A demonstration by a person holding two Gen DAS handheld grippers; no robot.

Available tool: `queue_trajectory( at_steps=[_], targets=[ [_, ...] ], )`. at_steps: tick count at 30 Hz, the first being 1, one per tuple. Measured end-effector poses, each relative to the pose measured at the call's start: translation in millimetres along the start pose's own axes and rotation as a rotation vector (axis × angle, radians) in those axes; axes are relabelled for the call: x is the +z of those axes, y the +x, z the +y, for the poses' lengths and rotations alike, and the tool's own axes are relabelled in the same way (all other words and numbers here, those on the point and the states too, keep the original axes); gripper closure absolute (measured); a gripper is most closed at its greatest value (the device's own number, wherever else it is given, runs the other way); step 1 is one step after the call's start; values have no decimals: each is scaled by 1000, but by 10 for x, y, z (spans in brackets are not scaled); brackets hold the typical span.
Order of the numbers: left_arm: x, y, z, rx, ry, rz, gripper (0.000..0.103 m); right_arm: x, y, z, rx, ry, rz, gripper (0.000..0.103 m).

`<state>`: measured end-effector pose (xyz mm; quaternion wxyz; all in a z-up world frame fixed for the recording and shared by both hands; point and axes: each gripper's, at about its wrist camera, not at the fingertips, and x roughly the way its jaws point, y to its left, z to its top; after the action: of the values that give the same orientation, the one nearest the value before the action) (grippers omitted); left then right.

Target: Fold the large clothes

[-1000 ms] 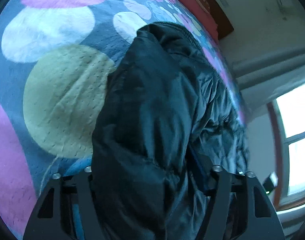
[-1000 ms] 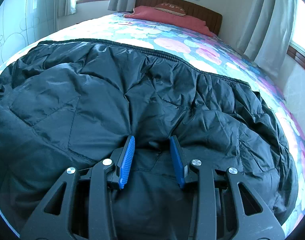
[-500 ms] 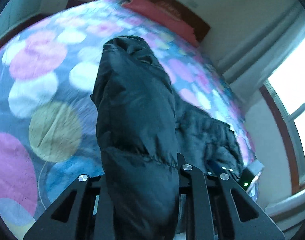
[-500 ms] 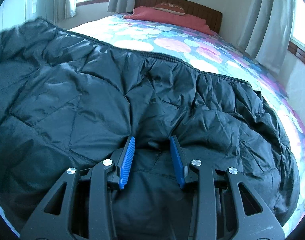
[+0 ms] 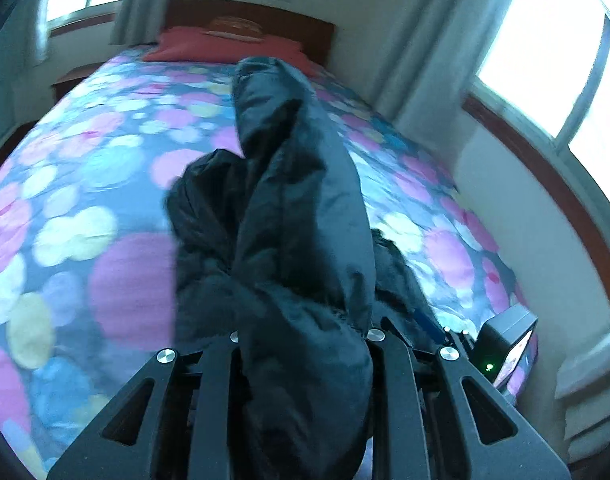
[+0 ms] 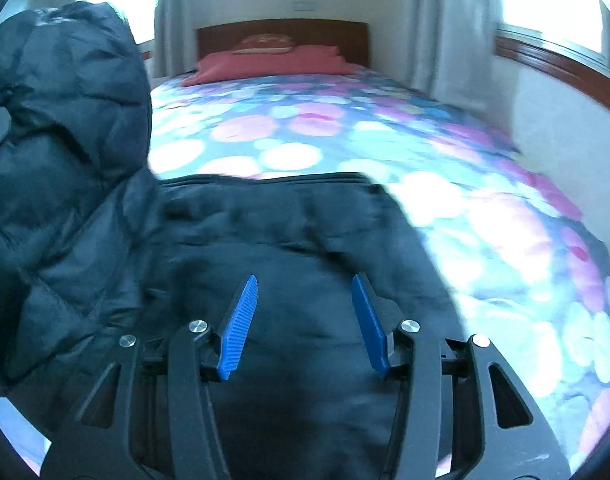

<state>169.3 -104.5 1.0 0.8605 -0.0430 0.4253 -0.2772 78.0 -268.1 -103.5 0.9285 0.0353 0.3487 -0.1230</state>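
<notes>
A black puffer jacket [image 5: 301, 208] lies on the bed, with one thick fold raised off it. My left gripper [image 5: 301, 334] is shut on that fold and holds it above the spotted cover; the fabric hides its pads. In the right wrist view the raised part of the jacket [image 6: 65, 152] hangs at the left, and the rest lies flat below. The jaws of my right gripper [image 6: 305, 280] are opening just over the flat part. Its blue pads [image 6: 241, 320] stand apart and press on nothing, with only the jacket's flat surface showing between them.
The bed cover [image 5: 85, 184] has pink, white and yellow spots. A red pillow [image 6: 273, 62] lies before the wooden headboard [image 6: 281, 36]. Curtains [image 5: 421, 64], windows and a wall run close along the bed's right side. The other gripper's housing [image 5: 505, 340] with a green light shows lower right.
My left gripper closed on the jacket's fold and lifted it high, swinging to face the headboard. My right gripper's pads spread apart off the small pinch of fabric, and it moved along the jacket.
</notes>
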Motion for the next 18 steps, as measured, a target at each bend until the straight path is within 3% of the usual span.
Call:
queue_trajectory(
  at_steps=[8,18],
  targets=[
    [-281,935,-563,-23,21,111,81,-100,-47,-724,-137,79,35,50],
    [-445,1265,-781,10,26,112,81,-334,-48,-991,-158,131,82,50]
  ],
)
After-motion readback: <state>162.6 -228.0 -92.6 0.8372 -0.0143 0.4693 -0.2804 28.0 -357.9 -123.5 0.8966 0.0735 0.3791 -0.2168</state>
